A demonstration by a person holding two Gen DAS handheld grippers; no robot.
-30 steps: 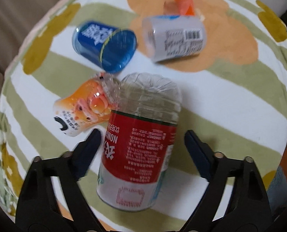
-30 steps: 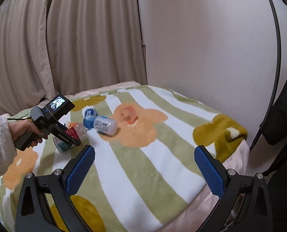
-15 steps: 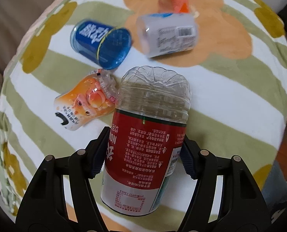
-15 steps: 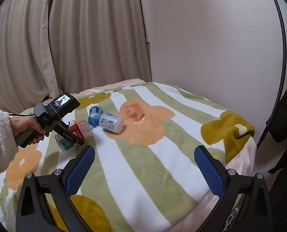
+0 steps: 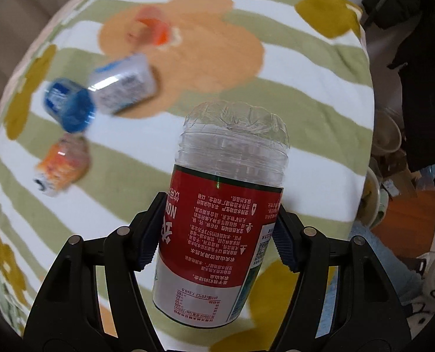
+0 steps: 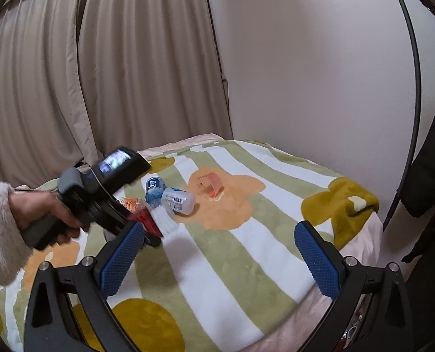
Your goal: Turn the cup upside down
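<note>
- Striped green-and-white blanket (image 5: 305,135) with orange and mustard flower patches covers the bed; beige curtains (image 6: 100,73) and a plain wall behind
- left gripper (image 5: 214,234) pinches the cup (image 5: 220,214), a cut-off clear bottle with a red label, pads pressed on the label at both sides; cup looks lifted clear of the blanket
- cup's long axis runs forward along the fingers, ribbed closed base pointing away from the camera, open rim toward the handle; so a wrist roll decides which end goes down
- right gripper (image 6: 217,255) is spread wide, holding nothing, well apart from the cup; left hand (image 6: 41,211) is plainly the working one
- other cups lie toppled on the blanket: blue cup (image 5: 69,108), white cup (image 5: 123,83), orange printed cup (image 5: 60,165), pink cup (image 5: 153,29); all blurred
</note>
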